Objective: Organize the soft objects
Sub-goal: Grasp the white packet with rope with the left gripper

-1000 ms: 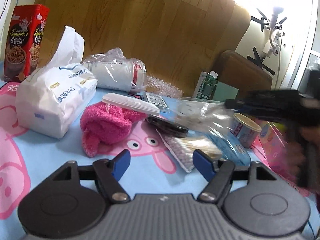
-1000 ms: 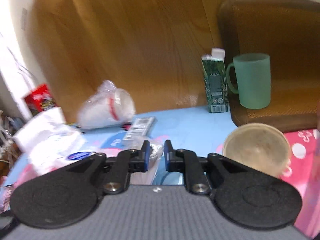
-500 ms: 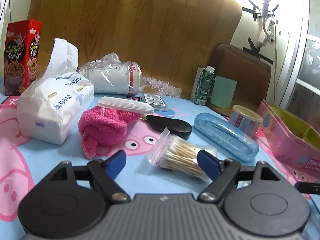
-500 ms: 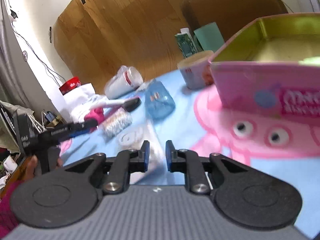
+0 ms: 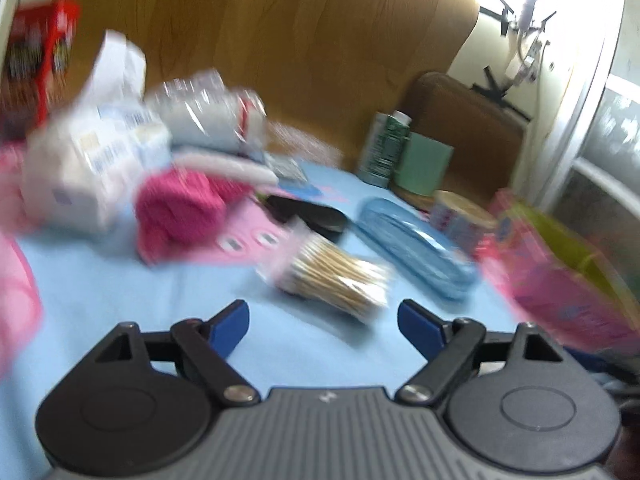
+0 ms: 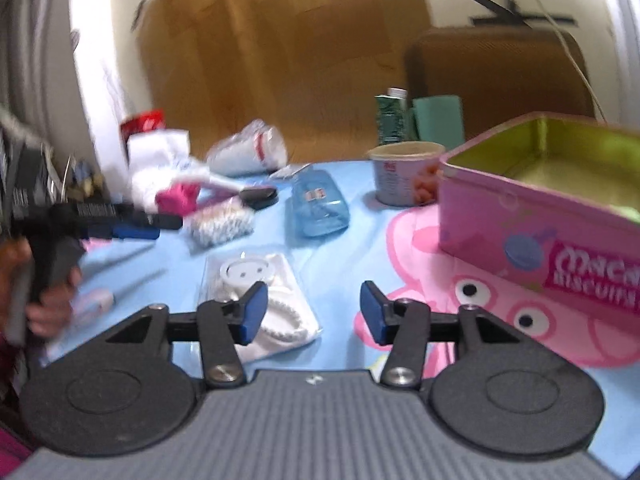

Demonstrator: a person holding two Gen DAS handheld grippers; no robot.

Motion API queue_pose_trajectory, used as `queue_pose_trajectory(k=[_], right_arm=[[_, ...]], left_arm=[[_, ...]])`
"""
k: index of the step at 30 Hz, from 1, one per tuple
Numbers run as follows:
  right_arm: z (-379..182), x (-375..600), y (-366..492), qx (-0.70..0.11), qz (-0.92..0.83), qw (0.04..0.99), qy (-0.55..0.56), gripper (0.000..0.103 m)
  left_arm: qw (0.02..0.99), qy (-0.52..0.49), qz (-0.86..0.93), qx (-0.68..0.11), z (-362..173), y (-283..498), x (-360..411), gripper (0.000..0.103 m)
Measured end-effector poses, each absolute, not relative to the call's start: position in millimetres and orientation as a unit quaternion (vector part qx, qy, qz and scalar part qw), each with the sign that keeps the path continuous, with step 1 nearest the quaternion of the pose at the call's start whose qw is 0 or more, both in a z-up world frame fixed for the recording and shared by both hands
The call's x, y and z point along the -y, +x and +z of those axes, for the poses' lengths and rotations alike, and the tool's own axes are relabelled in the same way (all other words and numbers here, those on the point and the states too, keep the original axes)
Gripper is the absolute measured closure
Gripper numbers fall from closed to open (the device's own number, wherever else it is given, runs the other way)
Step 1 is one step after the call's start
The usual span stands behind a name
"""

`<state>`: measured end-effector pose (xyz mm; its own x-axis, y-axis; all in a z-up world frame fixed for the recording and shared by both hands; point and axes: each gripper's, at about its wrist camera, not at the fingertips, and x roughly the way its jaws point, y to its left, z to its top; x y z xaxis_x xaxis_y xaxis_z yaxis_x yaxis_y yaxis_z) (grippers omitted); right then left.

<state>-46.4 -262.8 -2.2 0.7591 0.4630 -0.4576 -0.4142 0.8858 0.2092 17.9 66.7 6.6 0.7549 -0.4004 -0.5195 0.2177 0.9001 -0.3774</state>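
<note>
A clear packet of white soft goods (image 6: 264, 300), with a round white disc printed with a small face at its far end, is seen lying flat on the blue cartoon-pig cloth (image 6: 352, 232), just ahead of the right gripper (image 6: 314, 310) and partly behind its left pad; nothing is held between the jaws, which are opening with only bare cloth in the gap. At about eleven o'clock from the packet a bag of cotton swabs (image 6: 222, 222) is laid, and in the left wrist view the same bag (image 5: 338, 278) is found just beyond the left gripper (image 5: 324, 326), at its twelve o'clock, apart from the pads; those jaws are also opening and nothing is gripped. A fuzzy magenta cloth (image 5: 180, 208) is bunched at ten o'clock from the swabs, with a white tissue pack (image 5: 88, 168) behind it whose blue print is too blurred to be read. A blue transparent case (image 5: 412, 248) is placed at two o'clock. At the right gripper's two o'clock an open pink tin (image 6: 540, 216) with a yellow-green inside is set, on which "MAC" above "BISCUIT" is partly legible. A paper cup (image 6: 404, 178), a green carton (image 6: 390, 118) and a red box (image 5: 36, 52) are stood farther back, their lettering unreadable. A hand (image 6: 48, 296) on the other tool's grip is seen at nine o'clock.
</note>
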Motion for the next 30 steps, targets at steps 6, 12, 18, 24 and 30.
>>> queue_pose_trajectory(k=[6, 12, 18, 24, 30], right_arm=[[-12, 237, -31, -0.29, 0.282, 0.914, -0.02, 0.014], [-6, 216, -45, -0.303, 0.352, 0.885, -0.014, 0.015], [1, 224, -56, -0.278, 0.334, 0.899, -0.055, 0.008], [-14, 209, -53, -0.291, 0.335, 0.893, -0.078, 0.01], [-14, 204, -60, -0.27, 0.308, 0.909, -0.07, 0.024]], left_arm=[[0.892, -0.171, -0.241, -0.343, 4, 7, -48, 0.019], [0.891, -0.127, -0.266, -0.345, 10, -2, -26, 0.019], [0.878, -0.138, -0.287, -0.358, 13, -6, -28, 0.019], [0.856, -0.135, -0.323, -0.382, 4, 2, 3, 0.026], [0.871, -0.089, -0.31, -0.37, 9, 3, 30, 0.025]])
